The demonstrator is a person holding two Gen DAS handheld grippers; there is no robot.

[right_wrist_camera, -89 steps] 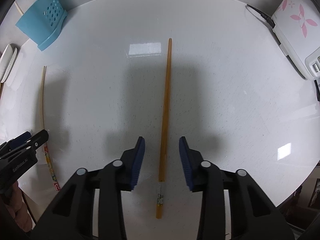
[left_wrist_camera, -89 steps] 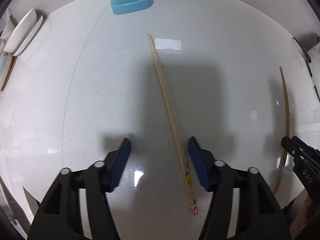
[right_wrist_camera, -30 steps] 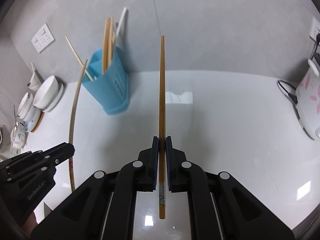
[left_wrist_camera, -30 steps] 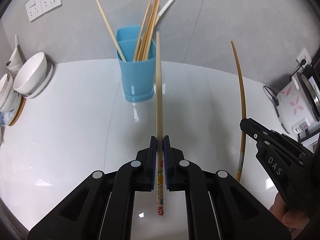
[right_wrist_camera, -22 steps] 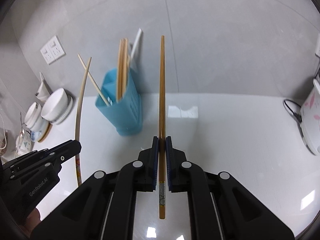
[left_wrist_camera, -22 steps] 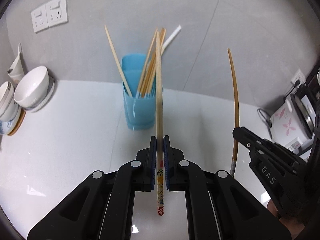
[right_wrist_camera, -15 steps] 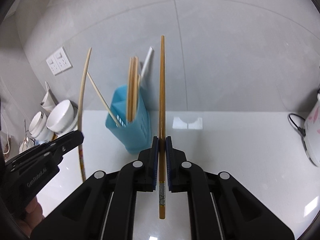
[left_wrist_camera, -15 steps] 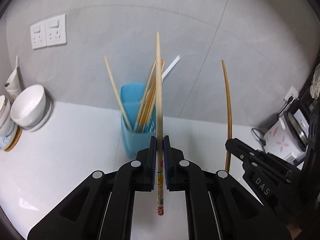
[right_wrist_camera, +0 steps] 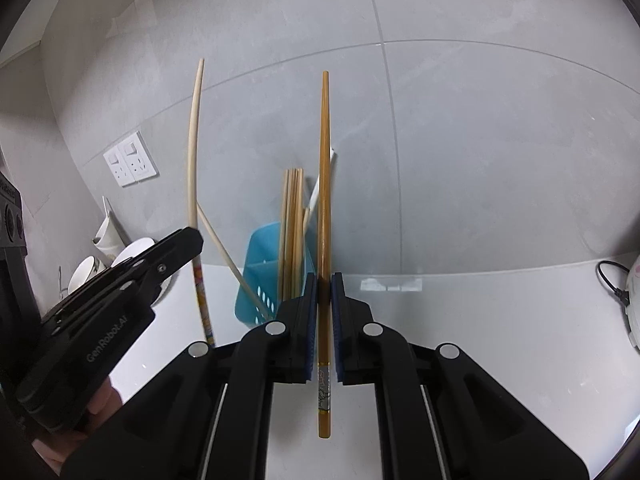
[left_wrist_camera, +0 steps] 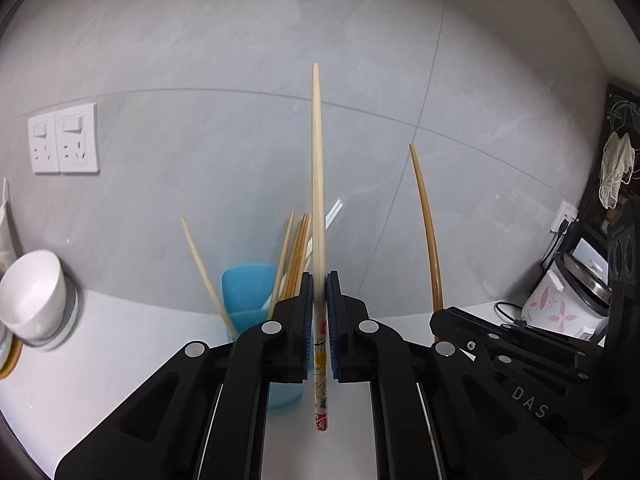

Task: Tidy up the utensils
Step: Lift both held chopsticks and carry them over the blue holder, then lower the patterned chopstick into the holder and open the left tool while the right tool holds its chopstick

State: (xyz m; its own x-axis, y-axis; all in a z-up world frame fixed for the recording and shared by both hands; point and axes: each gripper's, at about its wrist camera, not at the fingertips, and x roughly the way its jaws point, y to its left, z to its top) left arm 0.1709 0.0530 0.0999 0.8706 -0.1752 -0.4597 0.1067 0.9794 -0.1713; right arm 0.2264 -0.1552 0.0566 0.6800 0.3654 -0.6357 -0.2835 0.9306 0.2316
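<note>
My left claw [left_wrist_camera: 319,312] pinches a pale chopstick [left_wrist_camera: 317,184] with bright flower pictures on its fat end. It points straight up, thin tip on top. My right claw [right_wrist_camera: 324,312] squeezes a darker brown chopstick [right_wrist_camera: 324,200] with a silver band near its bottom, also standing up. Both sticks are up in the air, close to the blue holder [right_wrist_camera: 260,280] on the white surface [right_wrist_camera: 480,320]. More chopsticks [right_wrist_camera: 292,220] stand in the holder.

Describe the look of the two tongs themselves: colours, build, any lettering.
Both tongs are matte black plastic with angular cut-out arms, round silver pivot screws and blue ribbed pads. The left tongs read "GenRobot.AI" along their side; the right tongs carry "DAS". A bare hand grips the left handle. No cables show.
</note>
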